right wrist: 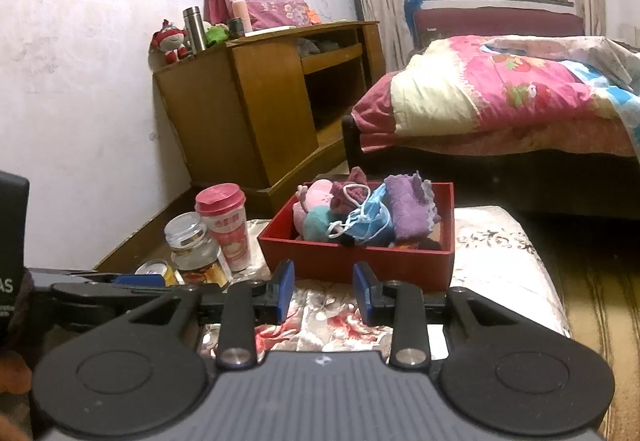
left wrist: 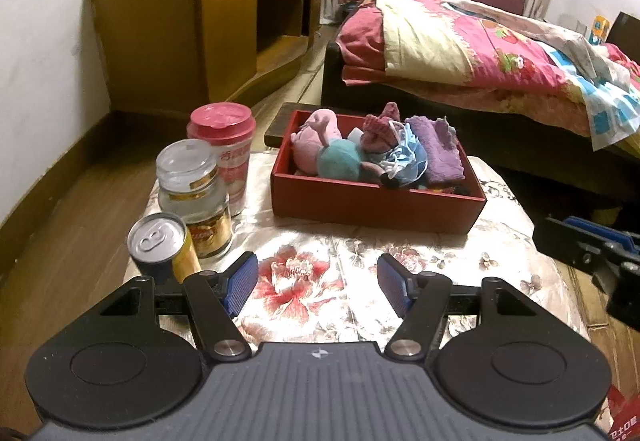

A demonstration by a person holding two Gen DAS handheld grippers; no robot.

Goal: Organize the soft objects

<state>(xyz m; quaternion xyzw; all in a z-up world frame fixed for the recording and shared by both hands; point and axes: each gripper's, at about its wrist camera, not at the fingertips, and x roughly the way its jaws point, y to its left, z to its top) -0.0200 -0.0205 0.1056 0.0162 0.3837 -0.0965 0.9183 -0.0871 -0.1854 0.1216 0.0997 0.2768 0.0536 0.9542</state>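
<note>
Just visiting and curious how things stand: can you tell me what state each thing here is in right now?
Left tool: open, holding nothing.
Right tool: open, holding nothing.
Red box: uncovered, filled with soft things.
Plush toy: lying in the box.
Face mask: crumpled, in the box.
Purple cloth: folded, in the box.
Pink cup: upright, lid on.
Glass jar: upright, lid on.
Can: upright, unopened.

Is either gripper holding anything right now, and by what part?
Nothing is held. The left gripper and right gripper are both open and empty above the floral cloth.
</note>
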